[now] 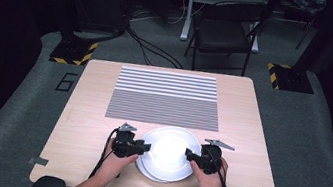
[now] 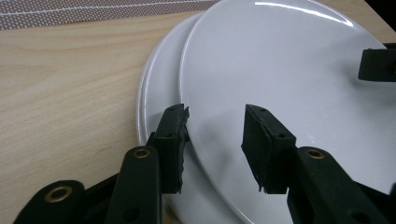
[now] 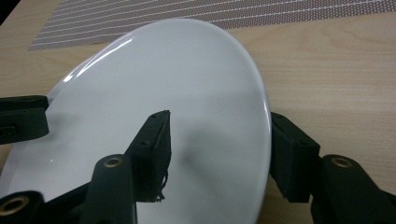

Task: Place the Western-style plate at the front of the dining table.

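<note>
While both hands sit at the near edge of the wooden table (image 1: 81, 110) in the high view, the left gripper (image 1: 145, 147) and the right gripper (image 1: 188, 155) each bite one side of the top plate (image 1: 169, 148), which rests on the bottom plate (image 1: 154, 173) just in front of the striped mat (image 1: 165, 97); the top plate sits a little off to one side of the one below, so it could slide or tip if one hand lifts sooner than the other. From the left gripper view, the jaws stand narrow over the rim of the top plate (image 2: 280, 70), one above and one below, and the bottom plate (image 2: 156, 88) peeks out beside it; the lower jaw is right at that second rim, so I think it could drag the bottom plate along or knock it with a clink. From the right gripper view, the jaws pinch the rim of the top plate (image 3: 163, 93), one on the shiny face and one behind the edge, with the mat (image 3: 210, 14) far behind; the plate is smooth and the bite is only at the very edge, so I think it could slip out and drop if the squeeze goes soft
</note>
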A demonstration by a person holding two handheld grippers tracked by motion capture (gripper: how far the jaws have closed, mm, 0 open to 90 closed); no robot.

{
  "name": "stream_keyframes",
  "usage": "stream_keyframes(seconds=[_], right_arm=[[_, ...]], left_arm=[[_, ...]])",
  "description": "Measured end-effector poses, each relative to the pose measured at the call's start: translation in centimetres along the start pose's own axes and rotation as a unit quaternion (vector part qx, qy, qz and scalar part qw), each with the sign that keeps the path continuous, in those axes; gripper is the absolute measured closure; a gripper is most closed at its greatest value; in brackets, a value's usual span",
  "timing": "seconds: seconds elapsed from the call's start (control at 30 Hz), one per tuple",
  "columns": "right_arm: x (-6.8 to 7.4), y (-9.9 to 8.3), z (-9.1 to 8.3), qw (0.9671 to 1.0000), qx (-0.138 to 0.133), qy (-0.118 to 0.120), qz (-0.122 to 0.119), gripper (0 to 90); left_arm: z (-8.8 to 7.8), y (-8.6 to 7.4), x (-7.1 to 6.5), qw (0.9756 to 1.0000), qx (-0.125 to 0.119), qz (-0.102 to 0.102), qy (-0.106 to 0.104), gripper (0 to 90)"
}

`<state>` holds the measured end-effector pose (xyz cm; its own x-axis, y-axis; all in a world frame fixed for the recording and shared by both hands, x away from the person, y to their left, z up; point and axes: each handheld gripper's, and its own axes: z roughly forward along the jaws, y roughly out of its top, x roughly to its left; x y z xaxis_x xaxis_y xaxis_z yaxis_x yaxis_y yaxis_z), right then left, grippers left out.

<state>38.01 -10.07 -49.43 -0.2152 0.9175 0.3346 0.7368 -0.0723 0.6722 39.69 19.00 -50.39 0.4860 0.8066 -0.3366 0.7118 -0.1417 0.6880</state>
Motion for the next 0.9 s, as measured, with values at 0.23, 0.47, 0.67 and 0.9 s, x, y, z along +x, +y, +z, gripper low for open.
stream_keyframes(seconds=[0.23, 0.47, 0.67, 0.9], right_arm=[[-0.9, 0.6, -0.3, 1.0000, -0.002, -0.002, 0.010, 44.2], [-1.4, 0.7, -0.1, 0.9999, 0.005, -0.013, 0.011, 44.4], [-1.3, 0.8, -0.1, 0.9998, 0.006, -0.018, 0.007, 44.5], [-1.7, 1.3, -0.2, 0.9997, 0.008, -0.016, 0.014, 44.8]], left_arm=[[1.0, 0.2, -0.4, 0.9999, 0.006, 0.000, -0.010, 58.9], [1.4, 0.2, -0.7, 0.9999, 0.006, 0.005, -0.012, 58.8], [1.5, 0.3, -0.8, 0.9999, 0.006, 0.003, -0.011, 58.6], [2.0, 0.6, -1.1, 0.9999, 0.006, 0.005, -0.008, 58.6]])
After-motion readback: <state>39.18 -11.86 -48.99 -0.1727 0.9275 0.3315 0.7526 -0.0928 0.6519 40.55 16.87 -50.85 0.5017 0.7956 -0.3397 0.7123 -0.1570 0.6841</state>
